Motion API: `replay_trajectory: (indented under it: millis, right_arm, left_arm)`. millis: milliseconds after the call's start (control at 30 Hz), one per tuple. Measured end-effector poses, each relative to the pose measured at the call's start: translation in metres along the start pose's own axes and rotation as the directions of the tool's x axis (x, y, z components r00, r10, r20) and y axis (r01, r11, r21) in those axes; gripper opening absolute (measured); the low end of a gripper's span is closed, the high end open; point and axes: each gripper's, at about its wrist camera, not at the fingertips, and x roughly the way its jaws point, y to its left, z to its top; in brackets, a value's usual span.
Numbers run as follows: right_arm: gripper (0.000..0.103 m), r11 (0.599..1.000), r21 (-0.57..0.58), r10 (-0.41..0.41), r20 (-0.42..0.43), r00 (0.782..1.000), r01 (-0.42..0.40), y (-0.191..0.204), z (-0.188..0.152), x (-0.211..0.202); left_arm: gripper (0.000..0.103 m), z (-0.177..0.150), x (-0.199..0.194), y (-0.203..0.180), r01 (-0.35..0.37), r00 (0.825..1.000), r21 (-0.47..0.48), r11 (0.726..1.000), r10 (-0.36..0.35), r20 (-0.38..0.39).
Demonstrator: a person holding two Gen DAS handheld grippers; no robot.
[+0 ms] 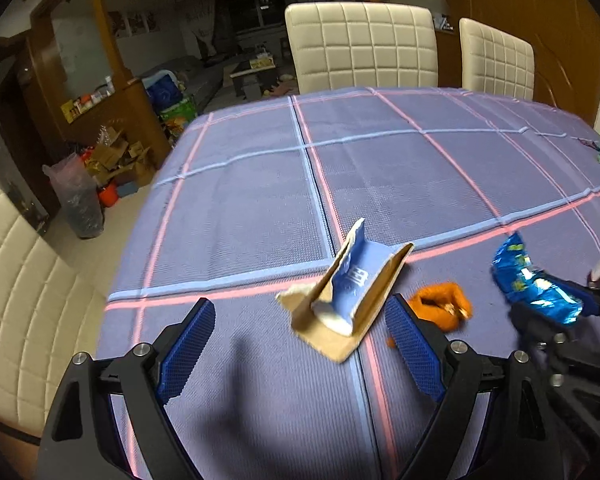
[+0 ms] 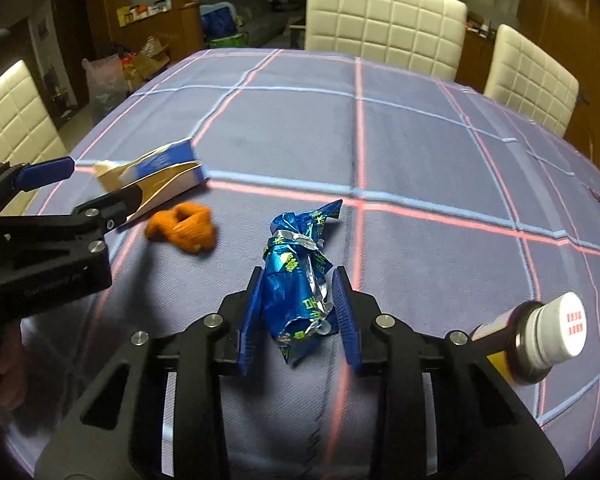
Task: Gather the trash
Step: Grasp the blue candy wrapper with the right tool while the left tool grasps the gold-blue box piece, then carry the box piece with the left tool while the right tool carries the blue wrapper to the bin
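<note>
1. Your right gripper (image 2: 298,312) is pinching the crumpled blue foil wrapper (image 2: 298,276). Both blue pads press its sides, and its twisted top sticks out past the fingertips.
2. In the left wrist view the same wrapper (image 1: 534,286) shows at the right edge, held in the right gripper (image 1: 556,308).
3. Your left gripper (image 1: 300,332) is spread wide with nothing between the pads. The torn cardboard box (image 1: 350,294), blue printed outside and brown inside, lies just ahead, between the lines of the two fingers but beyond the tips. No contact visible.
4. From the right wrist view the left gripper (image 2: 76,184) sits at the left edge, its nearer finger overlapping the box (image 2: 160,178). You can't tell from here if it touches.
5. Orange peel (image 2: 184,228) lies on the cloth just right of the box, between box and wrapper, apart from both grippers. It also shows beside the left gripper's right finger (image 1: 442,306).
6. Brown bottle with white cap (image 2: 540,338) lies on its side near the right gripper, to its right.
7. All of it rests on the blue plaid tablecloth (image 2: 400,140).
8. White padded chairs (image 2: 384,20) stand at the far edge.
</note>
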Motion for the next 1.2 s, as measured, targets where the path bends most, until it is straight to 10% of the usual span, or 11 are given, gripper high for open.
replay_trajectory:
  millis: [200,300,400,1200]
  right_arm:
    - [0.035,0.999,-0.024,-0.022,0.023,1.000,0.022,0.002,-0.003,0.001]
    - [0.035,0.999,-0.030,-0.020,0.026,0.999,0.021,0.004,-0.002,0.002]
    - [0.035,1.000,-0.025,-0.014,0.023,1.000,0.015,0.003,-0.001,0.002]
    - [0.034,1.000,0.000,0.031,0.043,0.999,-0.031,0.003,-0.005,-0.025]
  left_arm:
    - [0.082,0.003,0.014,0.004,0.064,0.997,-0.029,0.998,-0.065,-0.028]
    - [0.049,0.002,0.016,0.003,0.100,0.994,-0.027,0.995,-0.101,-0.033]
    - [0.038,0.001,0.014,0.000,0.125,0.992,-0.018,0.992,-0.125,-0.031]
    - [0.028,-0.018,-0.054,0.012,0.119,0.991,-0.049,0.992,-0.115,0.069]
